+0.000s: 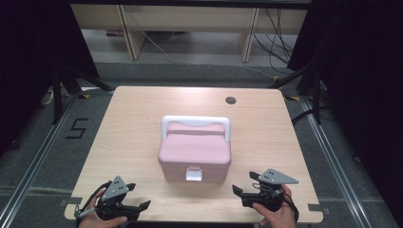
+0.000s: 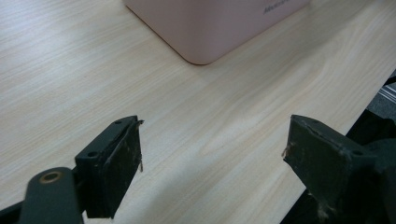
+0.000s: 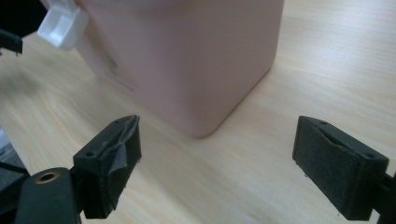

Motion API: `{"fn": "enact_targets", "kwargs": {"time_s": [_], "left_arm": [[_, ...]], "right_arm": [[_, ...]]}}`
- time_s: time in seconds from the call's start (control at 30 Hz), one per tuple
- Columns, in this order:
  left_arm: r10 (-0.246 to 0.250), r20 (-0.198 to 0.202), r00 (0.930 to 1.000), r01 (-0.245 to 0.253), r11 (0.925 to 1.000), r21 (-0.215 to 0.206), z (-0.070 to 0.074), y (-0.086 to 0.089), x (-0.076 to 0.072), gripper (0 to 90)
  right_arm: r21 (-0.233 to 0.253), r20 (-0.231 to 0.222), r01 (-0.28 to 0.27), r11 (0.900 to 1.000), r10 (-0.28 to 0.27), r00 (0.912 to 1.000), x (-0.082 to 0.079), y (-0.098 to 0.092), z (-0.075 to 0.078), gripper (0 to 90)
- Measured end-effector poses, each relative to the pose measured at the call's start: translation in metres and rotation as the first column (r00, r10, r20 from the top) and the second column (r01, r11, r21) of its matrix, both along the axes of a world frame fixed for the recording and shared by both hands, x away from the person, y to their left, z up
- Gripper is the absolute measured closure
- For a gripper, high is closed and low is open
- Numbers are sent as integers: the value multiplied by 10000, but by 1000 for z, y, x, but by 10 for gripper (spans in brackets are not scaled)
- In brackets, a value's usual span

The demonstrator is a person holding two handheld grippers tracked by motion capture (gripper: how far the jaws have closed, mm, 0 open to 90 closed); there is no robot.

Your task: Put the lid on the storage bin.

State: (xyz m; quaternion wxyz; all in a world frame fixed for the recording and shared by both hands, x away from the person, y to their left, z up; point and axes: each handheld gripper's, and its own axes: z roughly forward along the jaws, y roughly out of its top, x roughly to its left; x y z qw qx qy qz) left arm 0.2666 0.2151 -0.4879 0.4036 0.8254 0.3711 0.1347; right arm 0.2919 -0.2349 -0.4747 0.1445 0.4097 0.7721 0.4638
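A pink lidded box [image 1: 195, 154] with a white carry handle [image 1: 196, 122] and a white front latch [image 1: 194, 175] stands in the middle of the wooden table [image 1: 128, 128]. My left gripper [image 1: 138, 197] rests open near the table's front left edge, short of the box's near left corner [image 2: 205, 42]. My right gripper [image 1: 244, 184] is open at the front right, its jaws wide apart and aimed at the box's near right corner [image 3: 201, 93]. The latch [image 3: 63, 25] shows at the upper left of the right gripper view. Nothing sits between either pair of jaws.
A small round cable hole [image 1: 231, 100] lies near the table's far edge. Black tripod legs [image 1: 64, 88] stand off the table's left and right far corners. Floor rails run along both sides. Cables [image 1: 275, 38] trail on the floor beyond.
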Motion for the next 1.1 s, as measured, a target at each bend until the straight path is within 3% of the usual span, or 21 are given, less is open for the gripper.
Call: {"fn": "enact_targets", "kwargs": {"time_s": [0.07,0.13,0.17,0.27,0.33,0.37,0.5,0.6,0.63,0.67,0.83,0.93,1.07,1.1], "left_arm": [[-3,-40,10000,2,9998,-206,-2,-3,-2,169],[-102,-70,9999,102,9999,55,-2,-4,-4,161],[-220,-67,9997,220,9997,-49,-3,-4,-5,161],[-185,-31,9998,185,9998,64,-3,-4,-6,161],[-224,-76,9997,224,9997,-106,-4,-6,-7,161],[-325,-72,9994,326,9993,182,-4,-5,-7,159],[-552,-162,9983,558,9978,357,-5,-6,-9,159],[-619,-56,9981,622,9958,667,-6,-6,-8,160],[-609,-66,9981,612,9953,747,-6,-6,-8,160],[-591,-75,9982,595,9953,758,-7,-6,-8,160],[-618,-116,9980,626,9940,893,-8,-6,-7,160],[-636,-133,9979,645,9937,921,-8,-5,-7,160],[-661,-161,9977,673,9933,937,-9,-6,-7,160],[-648,-184,9977,662,9937,907,-9,-6,-7,160]], "right_arm": [[-331,-5,-159,9993,159,9999,-4,2,-3,164],[-436,-220,-324,9985,315,9993,-9,6,-6,164],[-708,-267,-381,9968,362,9990,-11,6,-6,164],[-881,-330,-450,9951,422,9986,-14,7,-9,164],[-1037,-363,-744,9918,710,9968,-16,7,-12,164],[-1017,-639,-635,9928,572,9963,-20,9,-13,164],[-1454,-518,-680,9870,610,9968,-22,6,-15,165],[-1398,-619,-734,9875,653,9959,-23,5,-16,165],[-1275,-963,-501,9906,379,9946,-26,7,-15,165],[-1480,-514,-681,9866,611,9968,-23,5,-16,165],[-1337,-914,-751,9882,631,9938,-24,7,-18,165],[-1482,-806,-778,9859,664,9945,-24,7,-17,165],[-1357,-996,-636,9887,502,9938,-25,7,-18,165],[-1453,-803,-713,9868,601,9950,-23,6,-18,165]]}}
